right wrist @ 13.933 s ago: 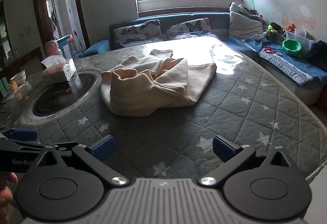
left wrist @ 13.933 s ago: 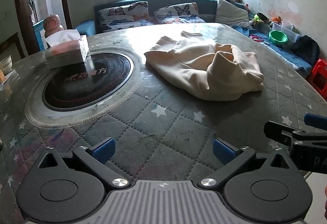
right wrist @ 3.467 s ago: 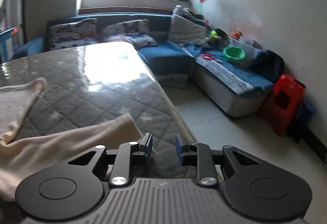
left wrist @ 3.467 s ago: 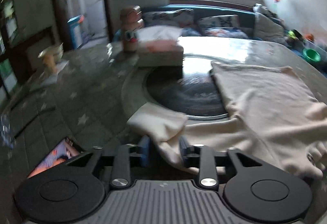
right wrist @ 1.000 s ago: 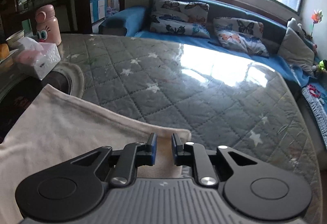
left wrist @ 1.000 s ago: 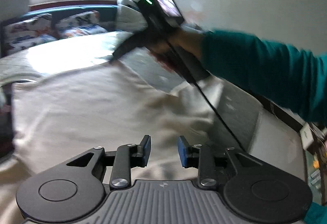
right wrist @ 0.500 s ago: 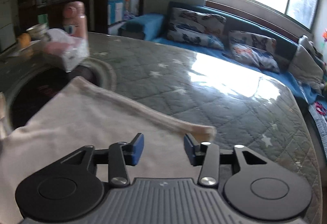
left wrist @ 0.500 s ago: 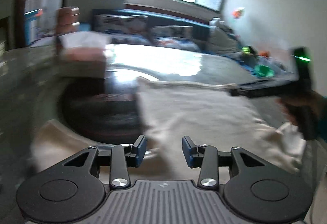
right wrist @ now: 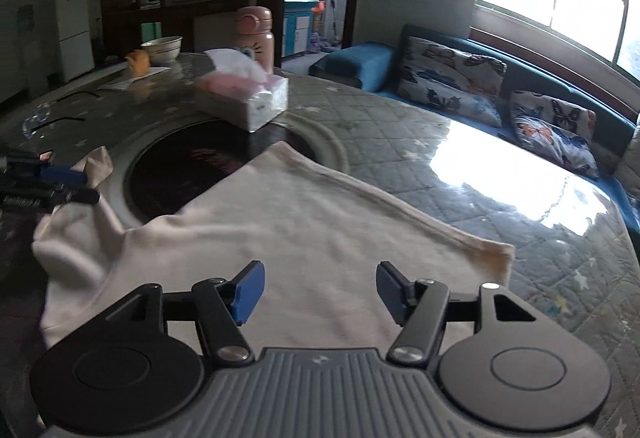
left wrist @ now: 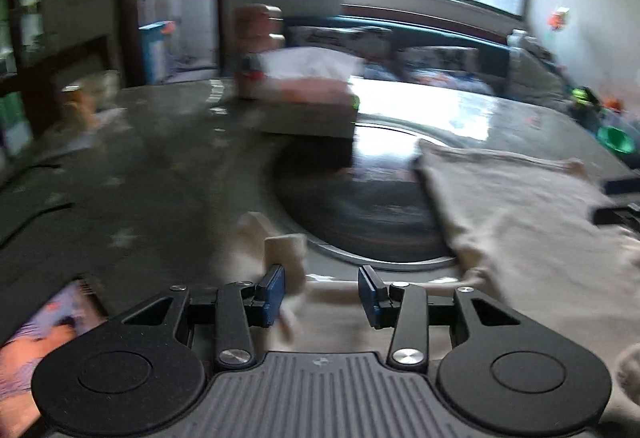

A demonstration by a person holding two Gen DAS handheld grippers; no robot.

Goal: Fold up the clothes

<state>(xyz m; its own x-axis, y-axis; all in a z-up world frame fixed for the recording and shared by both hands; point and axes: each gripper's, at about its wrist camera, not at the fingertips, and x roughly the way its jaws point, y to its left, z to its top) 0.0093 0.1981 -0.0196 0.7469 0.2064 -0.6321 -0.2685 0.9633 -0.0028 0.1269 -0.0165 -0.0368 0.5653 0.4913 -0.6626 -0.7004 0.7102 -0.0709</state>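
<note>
While the quilted desk (right wrist: 460, 158) carries a cream garment (right wrist: 280, 238) spread flat, partly over its dark round inset (right wrist: 180, 166), both the right hand-held gripper (right wrist: 318, 292) and left hand-held gripper (left wrist: 322, 292) hover released, grasping nothing.

Both wrist views look low and close across the table (right wrist: 400, 126), sharing the cream garment (left wrist: 520, 206) (right wrist: 300, 230).
</note>
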